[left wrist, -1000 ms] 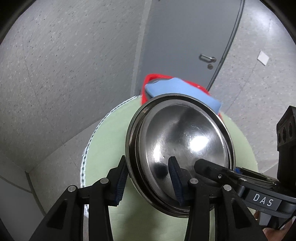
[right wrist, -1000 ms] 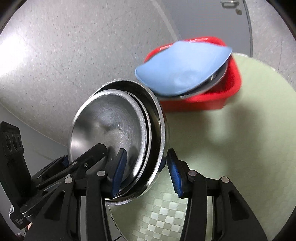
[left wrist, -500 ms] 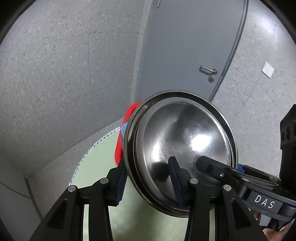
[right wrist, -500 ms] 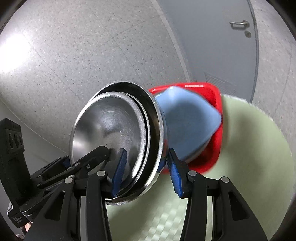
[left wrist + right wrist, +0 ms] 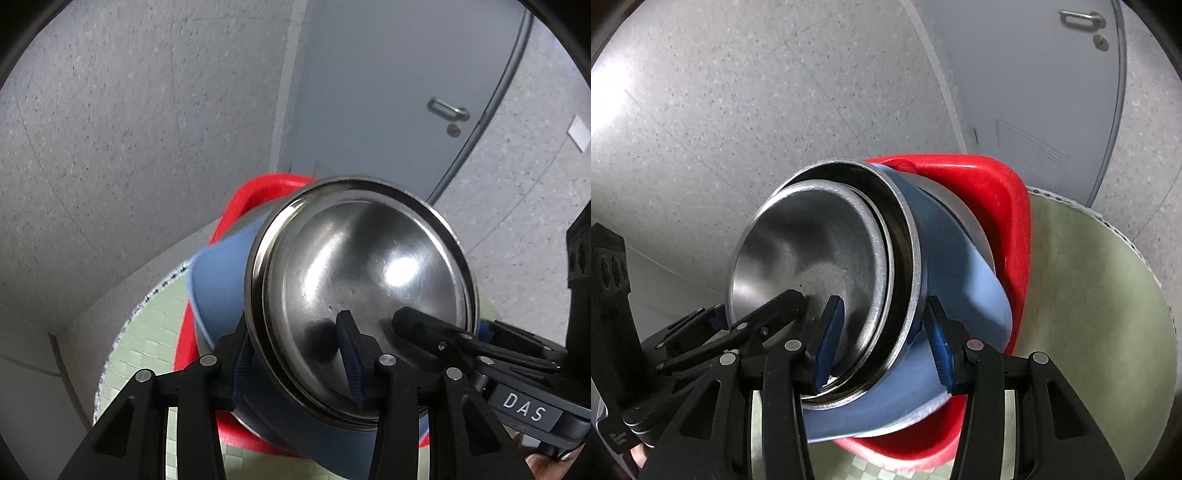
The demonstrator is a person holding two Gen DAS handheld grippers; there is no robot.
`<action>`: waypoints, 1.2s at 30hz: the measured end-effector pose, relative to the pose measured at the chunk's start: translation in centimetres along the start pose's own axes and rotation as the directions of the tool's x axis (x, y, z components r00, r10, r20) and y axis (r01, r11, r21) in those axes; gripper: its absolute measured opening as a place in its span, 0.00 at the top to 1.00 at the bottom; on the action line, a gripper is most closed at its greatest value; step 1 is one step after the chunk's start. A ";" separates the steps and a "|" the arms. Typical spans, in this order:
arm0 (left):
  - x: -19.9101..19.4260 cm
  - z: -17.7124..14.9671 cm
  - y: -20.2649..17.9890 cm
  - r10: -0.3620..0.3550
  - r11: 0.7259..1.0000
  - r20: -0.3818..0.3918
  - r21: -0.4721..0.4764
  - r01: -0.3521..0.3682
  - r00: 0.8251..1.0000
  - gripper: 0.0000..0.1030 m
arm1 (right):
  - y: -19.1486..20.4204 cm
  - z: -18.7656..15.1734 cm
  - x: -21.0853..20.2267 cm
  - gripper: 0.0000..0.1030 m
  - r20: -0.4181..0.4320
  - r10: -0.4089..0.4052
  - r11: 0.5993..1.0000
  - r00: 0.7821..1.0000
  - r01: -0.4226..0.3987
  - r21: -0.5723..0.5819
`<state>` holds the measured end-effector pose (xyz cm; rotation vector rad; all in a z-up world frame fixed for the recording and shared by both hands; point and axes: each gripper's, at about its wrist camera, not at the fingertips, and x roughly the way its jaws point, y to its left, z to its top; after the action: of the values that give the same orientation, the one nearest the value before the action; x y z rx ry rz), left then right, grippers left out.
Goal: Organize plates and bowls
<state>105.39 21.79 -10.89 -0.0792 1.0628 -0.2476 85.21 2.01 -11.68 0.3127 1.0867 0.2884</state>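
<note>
Steel bowls (image 5: 364, 291) pinched between both grippers' fingers (image 5: 829, 325).

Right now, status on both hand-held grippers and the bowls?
Left hand-held gripper and right hand-held gripper shut on steel bowl stack. Stack against blue plate in red bin. Nothing else obstructing.

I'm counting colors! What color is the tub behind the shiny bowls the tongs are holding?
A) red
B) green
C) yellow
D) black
A: the tub behind the steel bowls is bright red, with a blue plate leaning in it; the left wrist view shows the same red rim.
</note>
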 end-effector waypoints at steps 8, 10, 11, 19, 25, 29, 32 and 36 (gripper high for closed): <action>1.5 1.6 -1.0 0.052 0.998 0.002 -0.018 -0.052 0.999 0.55 | 0.4 0.2 0.1 0.53 0.020 -0.027 0.998 0.999 0.028 -0.056; 0.6 1.5 -1.2 0.085 0.996 0.018 -0.033 -0.085 0.996 0.46 | 0.0 0.2 -0.3 0.49 0.029 -0.008 0.999 1.000 0.010 -0.050; 0.3 1.4 -1.4 0.086 0.996 0.030 -0.039 -0.084 0.996 0.42 | -0.2 0.2 -0.5 0.48 0.032 -0.001 0.999 0.999 0.003 -0.052; -5.6 -3.2 -4.8 0.234 0.972 0.212 -0.082 -0.221 0.949 0.11 | -1.0 -2.8 -7.2 0.37 0.178 0.016 0.995 0.984 0.002 -0.099; -12.3 -12.2 -11.0 0.332 0.931 0.473 -0.028 -0.363 0.816 0.01 | -1.5 -9.9 -15.8 0.22 0.313 -0.002 0.988 0.950 0.050 -0.145; -15.0 -18.8 -14.4 0.304 0.918 0.533 0.058 -0.393 0.789 0.01 | -1.2 -15.4 -20.8 0.20 0.379 -0.019 0.984 0.925 0.084 -0.156; -17.2 -23.4 -15.9 0.270 0.925 0.549 0.080 -0.372 0.791 0.01 | -1.1 -20.1 -24.3 0.12 0.434 -0.037 0.980 0.900 0.117 -0.159; -21.4 -29.6 -17.3 0.220 0.943 0.579 0.081 -0.323 0.785 0.01 | -0.9 -26.1 -27.8 0.08 0.478 -0.061 0.978 0.876 0.149 -0.148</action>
<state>66.90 11.76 -3.86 0.1576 0.4423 -0.0423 49.77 -6.59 -0.58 0.1461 0.5858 0.1965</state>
